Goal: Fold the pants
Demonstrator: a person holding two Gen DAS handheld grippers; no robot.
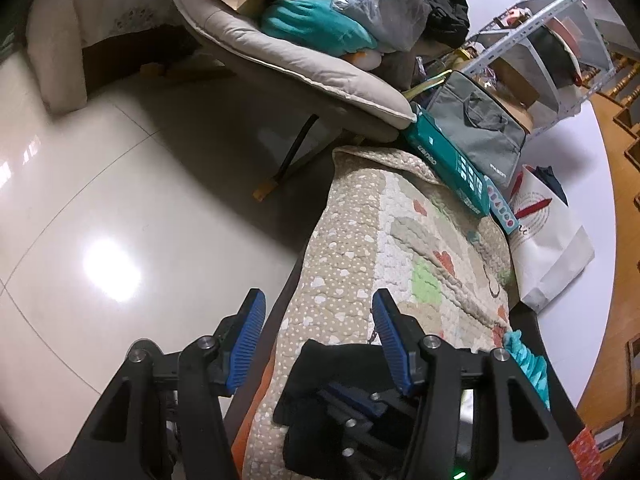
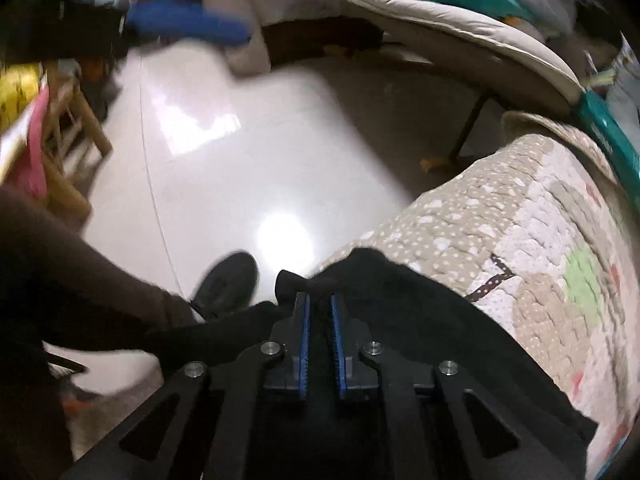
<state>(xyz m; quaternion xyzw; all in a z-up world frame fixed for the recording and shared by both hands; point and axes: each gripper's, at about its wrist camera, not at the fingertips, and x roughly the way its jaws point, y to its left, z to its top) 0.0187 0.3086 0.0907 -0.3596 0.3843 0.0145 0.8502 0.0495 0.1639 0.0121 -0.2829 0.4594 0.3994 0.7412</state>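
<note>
Right gripper [image 2: 320,312]: pinching the black pants [image 2: 420,312] edge.
Left gripper [image 1: 318,312]: spread, empty, above the quilt [image 1: 348,240].
Tip: carry the fold flat and square.

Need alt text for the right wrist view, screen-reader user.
The right gripper, its blue-padded jaws nearly closed, pinches a fold of black fabric pants draped over the edge of a beige quilted patchwork blanket. Beyond lie a glossy white tiled floor, the person's black shoe and blurred clutter.
</note>
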